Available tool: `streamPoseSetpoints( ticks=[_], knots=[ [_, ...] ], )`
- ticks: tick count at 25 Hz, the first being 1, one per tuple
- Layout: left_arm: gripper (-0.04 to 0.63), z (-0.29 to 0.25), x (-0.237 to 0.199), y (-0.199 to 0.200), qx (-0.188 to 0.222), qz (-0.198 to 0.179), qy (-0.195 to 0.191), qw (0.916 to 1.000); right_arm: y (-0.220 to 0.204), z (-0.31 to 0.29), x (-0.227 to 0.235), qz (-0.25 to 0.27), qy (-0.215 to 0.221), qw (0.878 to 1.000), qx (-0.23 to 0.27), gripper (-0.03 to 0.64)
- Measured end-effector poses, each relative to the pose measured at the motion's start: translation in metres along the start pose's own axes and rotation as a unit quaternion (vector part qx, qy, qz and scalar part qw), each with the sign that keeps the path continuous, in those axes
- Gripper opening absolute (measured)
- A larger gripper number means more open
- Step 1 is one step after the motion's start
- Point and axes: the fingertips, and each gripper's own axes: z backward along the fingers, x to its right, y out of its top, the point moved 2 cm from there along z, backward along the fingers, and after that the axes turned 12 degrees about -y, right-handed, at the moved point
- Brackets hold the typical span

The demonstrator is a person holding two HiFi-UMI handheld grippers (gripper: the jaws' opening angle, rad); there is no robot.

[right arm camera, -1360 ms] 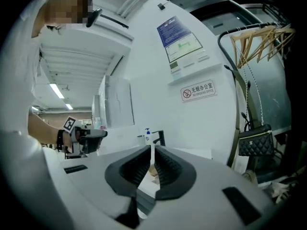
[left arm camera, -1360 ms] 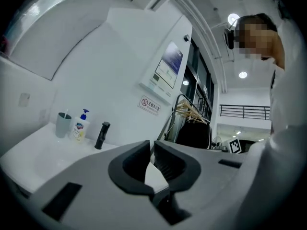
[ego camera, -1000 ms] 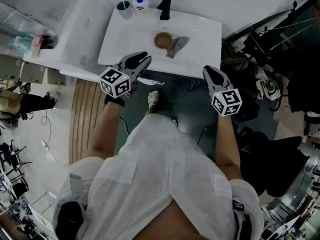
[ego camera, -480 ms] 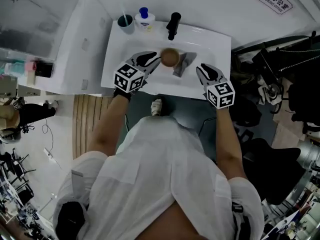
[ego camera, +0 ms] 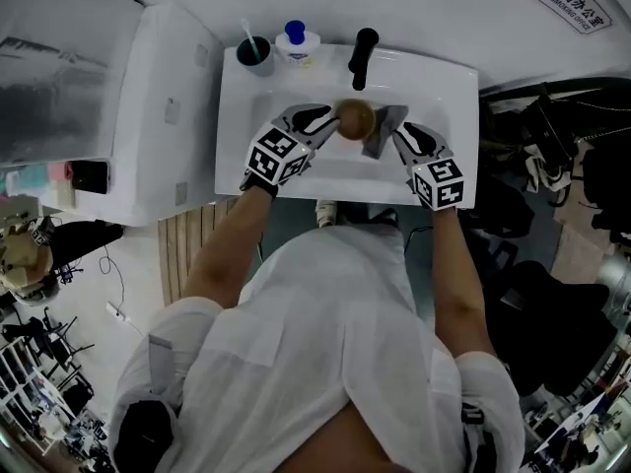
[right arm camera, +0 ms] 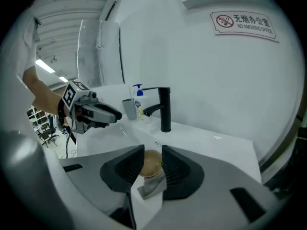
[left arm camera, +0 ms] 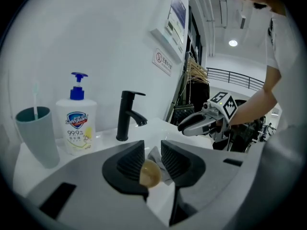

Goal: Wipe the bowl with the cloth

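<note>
A small brown bowl (ego camera: 355,118) sits in the white sink (ego camera: 246,156), with a crumpled grey cloth (ego camera: 383,131) touching its right side. My left gripper (ego camera: 323,124) is just left of the bowl and my right gripper (ego camera: 402,134) just right of the cloth. Both stand open and their jaws have just been opening, with nothing gripped. In the left gripper view the bowl (left arm camera: 149,175) and cloth (left arm camera: 158,158) lie just beyond the left gripper (left arm camera: 152,147). In the right gripper view the cloth (right arm camera: 152,186) lies in front of the bowl (right arm camera: 151,163), past the right gripper (right arm camera: 152,152).
A black faucet (ego camera: 361,57) stands behind the bowl. A soap pump bottle (ego camera: 298,42) and a teal cup (ego camera: 254,52) with a toothbrush are at the sink's back left. A white cabinet (ego camera: 163,116) adjoins the sink's left side. Dark clutter (ego camera: 552,166) lies to the right.
Both grippers have moved forward and down from the sink's front edge to either side of the bowl and cloth. Nothing has been taken hold of.
</note>
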Motion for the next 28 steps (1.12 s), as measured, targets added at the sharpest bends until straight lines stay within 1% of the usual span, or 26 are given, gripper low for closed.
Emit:
streamPoseSetpoints(
  ticks=[4,8,11,14,19,21,23,28],
  knots=[
    [0.112,-0.011,-0.017,-0.029,-0.045,0.016,0.009,0.9988,-0.018,-0.021,-0.001,0.006,0.000,1.000,-0.030,0.156],
    [0.123,-0.028,-0.036,-0.064,-0.092,0.052,0.027,0.9940,-0.040,-0.042,0.000,0.018,0.001,0.997,-0.071,0.166],
    [0.130,-0.045,-0.047,-0.089,-0.126,0.084,0.039,0.9877,-0.055,-0.054,0.001,0.020,0.008,0.995,-0.097,0.167],
    [0.132,-0.064,-0.060,-0.112,-0.162,0.100,0.050,0.9804,-0.064,-0.061,0.005,0.018,0.012,0.994,-0.108,0.169],
    [0.141,-0.086,-0.080,-0.139,-0.210,0.125,0.076,0.9666,-0.078,-0.072,0.015,0.012,0.017,0.992,-0.121,0.169],
    [0.152,-0.093,-0.084,-0.151,-0.226,0.140,0.083,0.9605,-0.084,-0.077,0.019,0.009,0.021,0.991,-0.128,0.169],
    [0.152,-0.100,-0.087,-0.159,-0.236,0.150,0.085,0.9561,-0.090,-0.081,0.024,0.009,0.023,0.990,-0.137,0.169],
    [0.144,-0.116,-0.089,-0.162,-0.246,0.157,0.083,0.9528,-0.100,-0.090,0.035,0.003,0.024,0.987,-0.157,0.175]
  ],
)
